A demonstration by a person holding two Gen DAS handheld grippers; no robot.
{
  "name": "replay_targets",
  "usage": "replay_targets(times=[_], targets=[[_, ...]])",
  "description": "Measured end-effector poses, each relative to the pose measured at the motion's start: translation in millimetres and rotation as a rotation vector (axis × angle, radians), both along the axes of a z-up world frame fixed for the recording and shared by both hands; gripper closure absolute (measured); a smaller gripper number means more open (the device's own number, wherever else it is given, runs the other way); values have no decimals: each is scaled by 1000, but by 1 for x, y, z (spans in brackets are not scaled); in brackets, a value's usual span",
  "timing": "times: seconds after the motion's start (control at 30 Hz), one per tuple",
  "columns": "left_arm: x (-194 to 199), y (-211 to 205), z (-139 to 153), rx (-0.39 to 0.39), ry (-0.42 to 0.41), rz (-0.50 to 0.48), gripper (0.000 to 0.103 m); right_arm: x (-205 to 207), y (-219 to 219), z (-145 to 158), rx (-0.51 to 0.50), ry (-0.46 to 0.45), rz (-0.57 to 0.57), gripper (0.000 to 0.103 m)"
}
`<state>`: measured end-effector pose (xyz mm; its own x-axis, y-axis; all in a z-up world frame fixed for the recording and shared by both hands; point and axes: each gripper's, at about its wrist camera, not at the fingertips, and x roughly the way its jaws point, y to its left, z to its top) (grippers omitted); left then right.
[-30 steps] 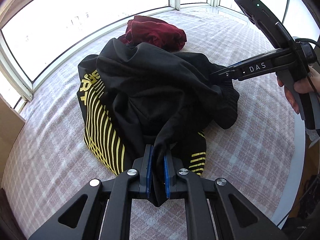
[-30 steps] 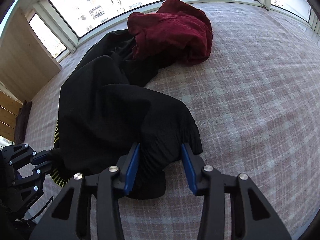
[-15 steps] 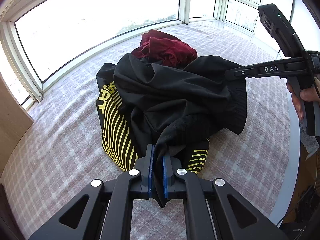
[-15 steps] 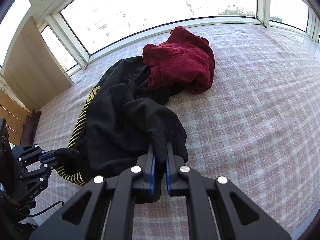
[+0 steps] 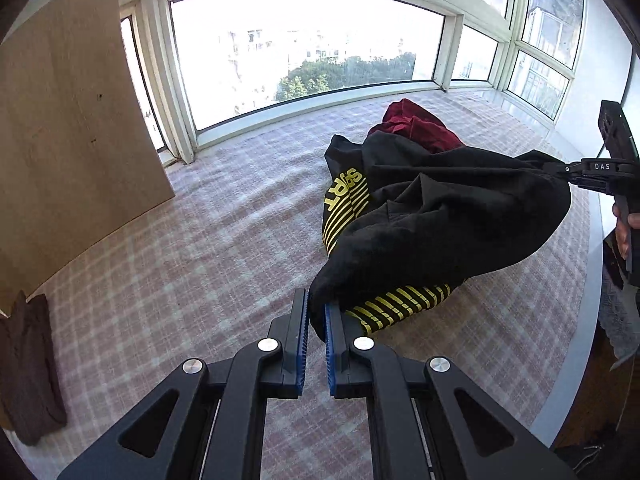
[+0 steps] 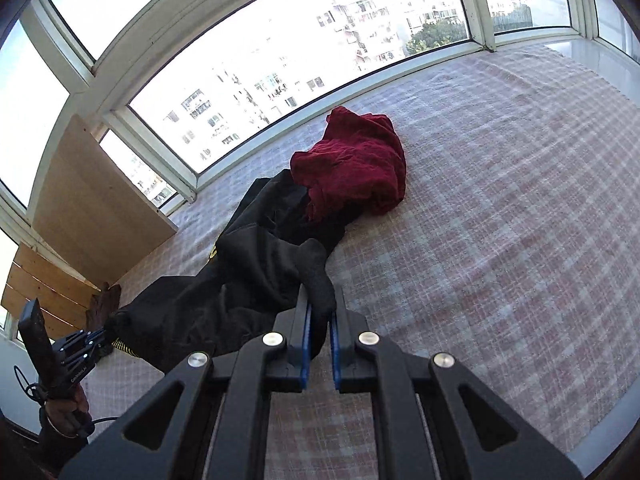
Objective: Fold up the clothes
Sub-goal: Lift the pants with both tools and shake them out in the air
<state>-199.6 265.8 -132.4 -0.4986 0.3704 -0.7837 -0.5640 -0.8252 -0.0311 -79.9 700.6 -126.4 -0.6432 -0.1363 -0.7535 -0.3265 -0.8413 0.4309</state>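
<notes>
I am looking over a wide platform covered in a pink-and-grey checked cloth (image 5: 208,240), set into a bay of tall white-framed windows (image 5: 304,44) with apartment blocks and trees outside. A pale wooden panel (image 5: 68,132) leans against the window on the left, and a brown cloth (image 5: 28,372) lies at the platform's near left corner. Bright daylight floods everything.

My left gripper (image 5: 317,322) has its blue pads pressed nearly together, pinching an edge of the black garment with yellow stripes (image 5: 420,224). The fabric bunches between the pads and rises away from them, off the checked cloth at that end. My right gripper (image 6: 320,322) is likewise closed down tight on a dark fold of the same garment, a knob of cloth sticking up between its pads.

The garment hangs stretched between the two grippers, sagging in the middle, with its far part lying crumpled on the platform. In the left wrist view, yellow lettering and stripes show along its side. A dark red garment (image 6: 352,160) sits heaped on the platform just behind it, touching or overlapping the black one's far end. In each view the opposite gripper shows at the frame's edge, gripped by a hand (image 6: 66,408).
</notes>
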Motion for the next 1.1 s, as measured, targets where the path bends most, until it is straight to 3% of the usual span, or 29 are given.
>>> replay_targets(times=[0.1, 0.2, 0.47, 0.67, 0.83, 0.97, 1.1], targets=[[-1, -3, 17, 33, 37, 15, 96, 2, -14, 3, -30, 31, 19, 96], [0, -11, 49, 90, 107, 26, 96, 7, -25, 43, -7, 114, 10, 96], [32, -56, 177, 188, 370, 2, 96, 31, -90, 203, 264, 318, 60, 96], [83, -109, 250, 213, 492, -43, 96, 73, -154, 279, 440, 344, 65, 96], [113, -147, 289, 201, 550, -60, 96, 88, -200, 310, 521, 335, 94, 96], [94, -166, 300, 146, 571, -5, 97, 62, -212, 307, 513, 307, 117, 95], [42, -163, 244, 77, 408, -9, 97, 5, -214, 257, 488, 219, 144, 95]])
